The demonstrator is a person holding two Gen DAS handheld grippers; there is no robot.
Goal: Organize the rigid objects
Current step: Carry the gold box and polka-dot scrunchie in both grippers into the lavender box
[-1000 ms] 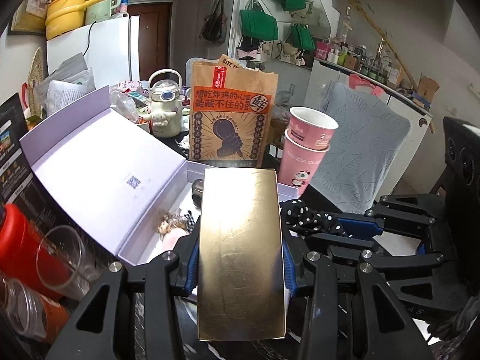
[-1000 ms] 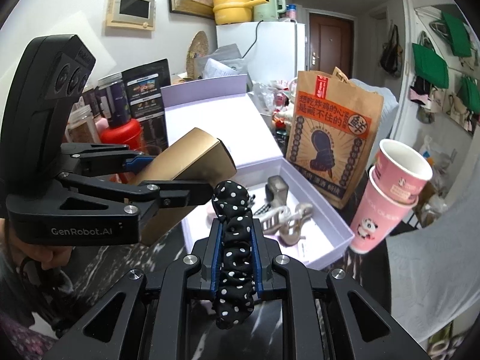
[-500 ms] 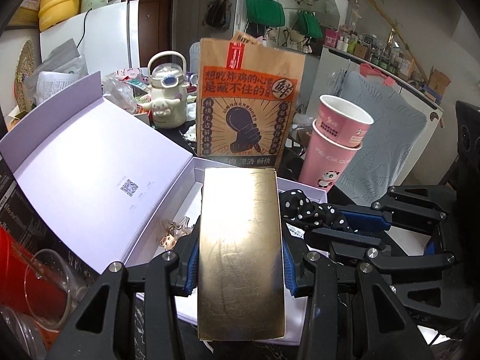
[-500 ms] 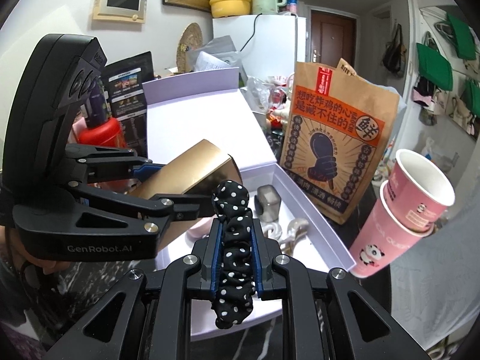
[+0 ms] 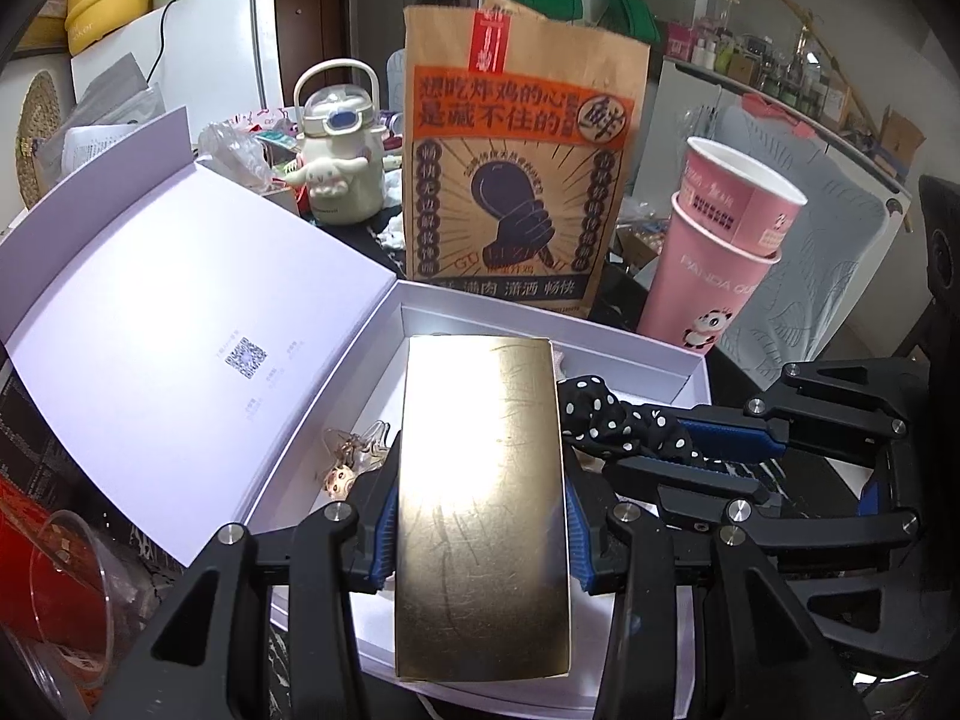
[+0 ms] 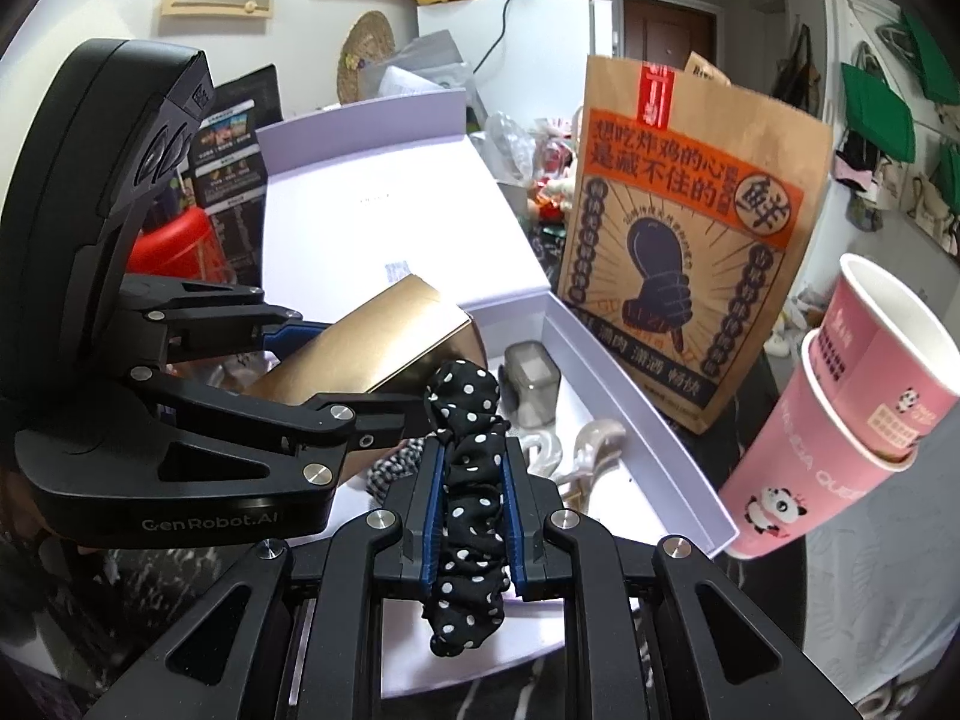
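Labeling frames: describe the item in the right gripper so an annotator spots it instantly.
Find the open white box in front of the brown paper bag. Above its near end, the right gripper is shut on a scrunchie: black fabric with white dots, unlike the gold box beside it.

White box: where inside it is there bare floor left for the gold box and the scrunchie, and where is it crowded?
In the white box, bare floor runs along the right wall beside the paper bag, past the hair claws, and at the near end under the right gripper. The middle is crowded: grey block, claws, checked fabric. The gold box hides the rest.
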